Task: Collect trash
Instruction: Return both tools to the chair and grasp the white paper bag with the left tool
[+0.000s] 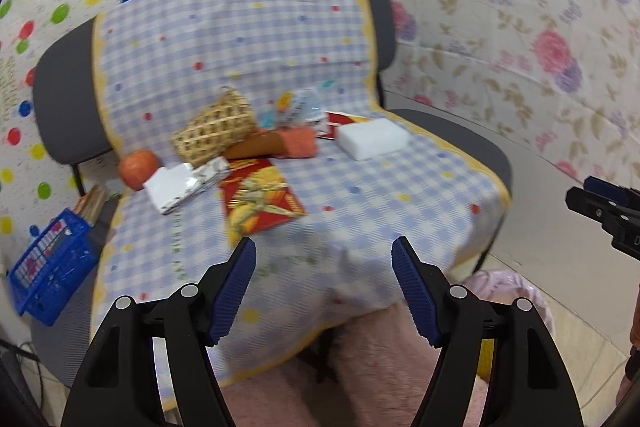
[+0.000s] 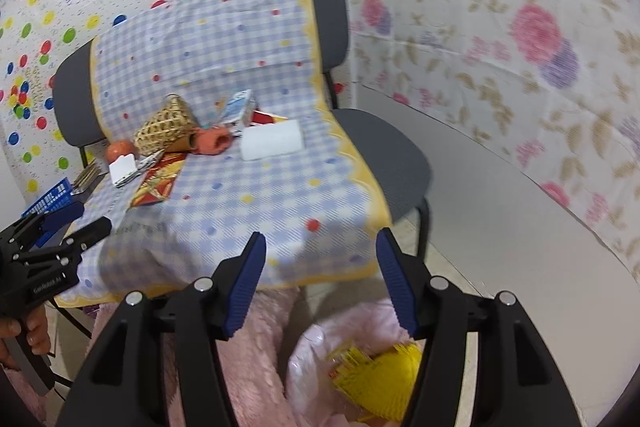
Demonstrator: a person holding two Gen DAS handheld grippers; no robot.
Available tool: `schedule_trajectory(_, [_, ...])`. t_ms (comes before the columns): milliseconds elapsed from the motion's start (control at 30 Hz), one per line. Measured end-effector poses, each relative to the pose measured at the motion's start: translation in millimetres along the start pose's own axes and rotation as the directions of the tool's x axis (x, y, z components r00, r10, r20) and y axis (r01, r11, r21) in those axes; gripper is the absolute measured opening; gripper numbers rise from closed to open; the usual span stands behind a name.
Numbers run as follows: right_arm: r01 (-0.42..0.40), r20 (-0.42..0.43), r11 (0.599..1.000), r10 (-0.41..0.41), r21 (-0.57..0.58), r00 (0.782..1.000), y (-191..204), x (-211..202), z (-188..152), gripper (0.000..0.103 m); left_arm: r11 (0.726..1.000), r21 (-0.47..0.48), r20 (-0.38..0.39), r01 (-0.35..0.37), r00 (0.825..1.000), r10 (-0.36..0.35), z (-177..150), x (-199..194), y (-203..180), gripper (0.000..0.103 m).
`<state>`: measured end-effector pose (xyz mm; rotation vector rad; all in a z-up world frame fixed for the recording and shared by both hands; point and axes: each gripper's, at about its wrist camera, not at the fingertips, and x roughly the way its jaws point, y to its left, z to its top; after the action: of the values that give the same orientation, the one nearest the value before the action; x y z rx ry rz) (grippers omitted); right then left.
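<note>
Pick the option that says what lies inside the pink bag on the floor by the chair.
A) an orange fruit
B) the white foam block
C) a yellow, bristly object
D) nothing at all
C: the right wrist view shows a yellow bristly object in the pink bag, while the orange fruit and white foam block sit on the chair.

A basket [image 1: 214, 133] lies on the chair [image 1: 460, 131], left of a foam block [image 1: 374, 138].
</note>
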<state>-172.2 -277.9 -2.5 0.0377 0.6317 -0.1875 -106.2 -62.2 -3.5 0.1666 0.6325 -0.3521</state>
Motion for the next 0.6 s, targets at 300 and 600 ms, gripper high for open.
schedule_trajectory(300, [-0.059, -0.036, 0.997, 0.058, -0.043, 0.998, 28, 42, 21, 0.066, 0.984, -0.104, -0.003, -0.146, 0.989, 0.147, 14, 9, 75, 0.071])
schedule_trajectory(600, [-0.096, -0.040, 0.991, 0.093, -0.090, 0.995, 61, 85, 59, 0.066, 0.947, -0.135, 0.034, -0.293, 0.953, 0.299, 47, 8, 137, 0.071])
